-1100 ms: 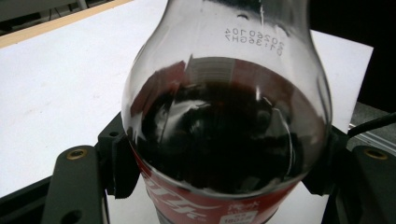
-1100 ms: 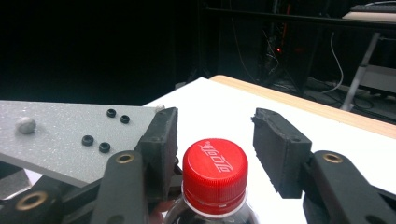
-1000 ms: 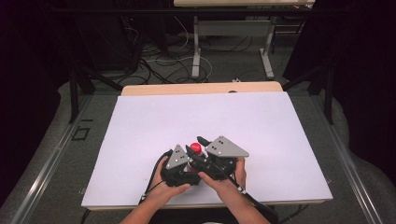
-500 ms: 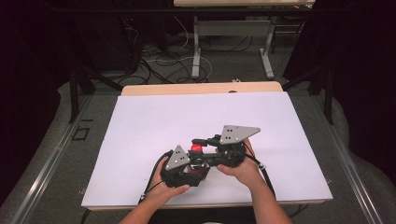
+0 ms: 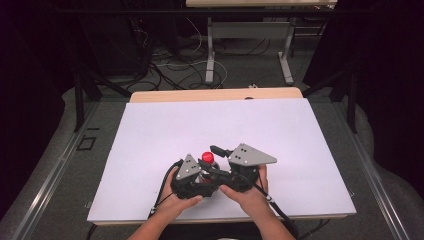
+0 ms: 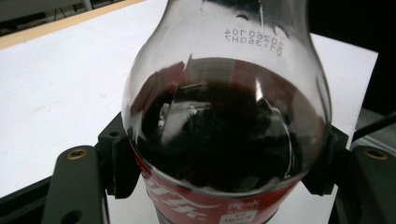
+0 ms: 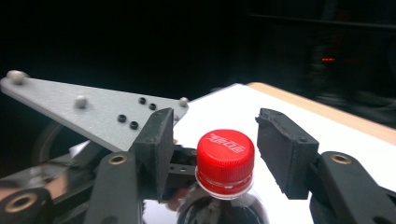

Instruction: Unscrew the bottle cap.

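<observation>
**Inspector:** At the near edge of the white tabletop [image 5: 150, 130], toward the middle, the cola bottle [image 6: 226, 140] stood upright, its long axis vertical. The left gripper [image 5: 192, 181] was clamped on the bottle's body just above the red label, one pad pressed against each flank.

**Reviewer:** And the cap?

**Inspector:** The red cap [image 7: 225, 154] sat between the right gripper's [image 7: 223, 151] fingers [image 7: 286, 151], level with the pads. A gap showed on each side of the cap; neither pad touched it. The right gripper was therefore open and had just been opening, with the cap between the pads but not gripped. It was the nearer of the two to the cap.

**Reviewer:** Any difference from half a second earlier?

**Inspector:** In the high view the right gripper and its grey plate [image 5: 250, 155] had moved back in against the bottle, having stood off to the right. The left gripper and the bottle had not shifted.

**Reviewer:** Your judgement of the next move?

**Inspector:** Closing squarely on the cap, then twisting about the vertical axis.
</observation>
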A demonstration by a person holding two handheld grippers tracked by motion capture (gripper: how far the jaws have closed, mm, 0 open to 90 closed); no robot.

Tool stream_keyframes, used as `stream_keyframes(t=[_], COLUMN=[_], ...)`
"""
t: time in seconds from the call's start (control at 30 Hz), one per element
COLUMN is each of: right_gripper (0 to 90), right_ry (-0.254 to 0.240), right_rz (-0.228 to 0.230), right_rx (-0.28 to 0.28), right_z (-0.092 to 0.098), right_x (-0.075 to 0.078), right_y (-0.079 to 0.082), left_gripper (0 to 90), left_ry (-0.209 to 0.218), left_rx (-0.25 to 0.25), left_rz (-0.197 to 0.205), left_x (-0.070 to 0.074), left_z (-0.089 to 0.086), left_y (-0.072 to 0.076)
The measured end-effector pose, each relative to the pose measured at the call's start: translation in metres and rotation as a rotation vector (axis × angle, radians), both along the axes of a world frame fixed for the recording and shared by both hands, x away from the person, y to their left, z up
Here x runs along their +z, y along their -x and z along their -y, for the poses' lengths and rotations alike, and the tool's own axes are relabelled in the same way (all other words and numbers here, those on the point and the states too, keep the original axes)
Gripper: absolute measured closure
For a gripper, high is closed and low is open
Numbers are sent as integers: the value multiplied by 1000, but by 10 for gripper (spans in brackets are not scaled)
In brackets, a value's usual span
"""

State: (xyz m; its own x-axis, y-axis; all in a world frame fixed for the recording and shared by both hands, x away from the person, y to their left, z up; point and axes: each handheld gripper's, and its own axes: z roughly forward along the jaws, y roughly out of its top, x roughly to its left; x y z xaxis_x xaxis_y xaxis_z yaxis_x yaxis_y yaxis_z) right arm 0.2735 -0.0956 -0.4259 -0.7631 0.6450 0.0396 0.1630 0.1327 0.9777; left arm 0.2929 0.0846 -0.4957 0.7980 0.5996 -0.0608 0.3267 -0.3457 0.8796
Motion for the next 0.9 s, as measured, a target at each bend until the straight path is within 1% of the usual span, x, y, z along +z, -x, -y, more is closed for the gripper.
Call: stream_keyframes(t=[0.07, 0.1, 0.17, 0.2, 0.23, 0.27, 0.3, 0.33, 0.37, 0.4, 0.43, 0.5, 0.53, 0.57, 0.63, 0.73, 0.77, 0.8, 0.83, 0.87, 0.9], right_gripper=[479, 479, 504, 505, 505, 505, 505, 509, 510, 511, 511, 521, 521, 521, 521, 522, 523, 526, 536, 549, 580], right_ry=[7, 7, 15, 0, -14, -6, -12, -9, -7, 2, 12, 41, 41, 58, 63, 74, 68, 66, 49, 49, 36], right_rz=[12, 12, 21, 14, -17, -16, -17, -19, -28, -43, -45, -33, -33, -24, -19, -12, -5, -3, -11, -11, -13], right_rx=[-47, -47, -97, -96, -97, -101, -110, -118, -120, -122, -133, -149, -149, -171, -178, -185, -181, -178, -155, -155, -129], right_z=[-3, -3, -3, -3, -3, -3, -5, -6, -7, -9, -11, -15, -15, -17, -19, -20, -19, -18, -15, -15, -12], right_x=[0, 0, -1, 0, 0, -1, -1, -2, -3, -3, -4, -6, -6, -8, -9, -9, -10, -9, -9, -9, -9], right_y=[2, 2, 2, 2, 1, 1, 1, 1, 1, 1, 1, 1, 1, 2, 2, 2, 2, 2, 2, 2, 1], left_gripper=[297, 297, 297, 297, 297, 297, 297, 297, 297, 297, 297, 297, 296, 297, 297, 297, 297, 297, 297, 297, 297], left_ry=[-3, -6, -2, -2, -6, -6, -6, -16, -16, -16, -21, -21, -23, -24, -27, -28, -24, -28, -23, -21, -20], left_rx=[13, 13, 13, 12, 13, 13, 10, 8, 8, 5, 8, 9, 10, 10, 16, 13, 13, 11, 13, 13, 11], left_rz=[-4, -1, -1, 4, 5, 5, 4, 7, 7, 5, 8, 5, 15, 16, 19, 22, 20, 20, 24, 23, 22], left_x=[0, 0, 1, 1, 1, 1, 1, 0, 0, 0, 0, 0, 0, 0, 0, 1, 1, 2, 2, 2, 2], left_z=[-1, -1, -1, -1, 0, 0, 1, 2, 2, 3, 3, 4, 4, 5, 5, 4, 4, 3, 3, 3, 3], left_y=[-1, 0, 0, 0, 0, 0, 1, 1, 1, 2, 2, 2, 3, 3, 4, 3, 3, 3, 3, 4, 3])
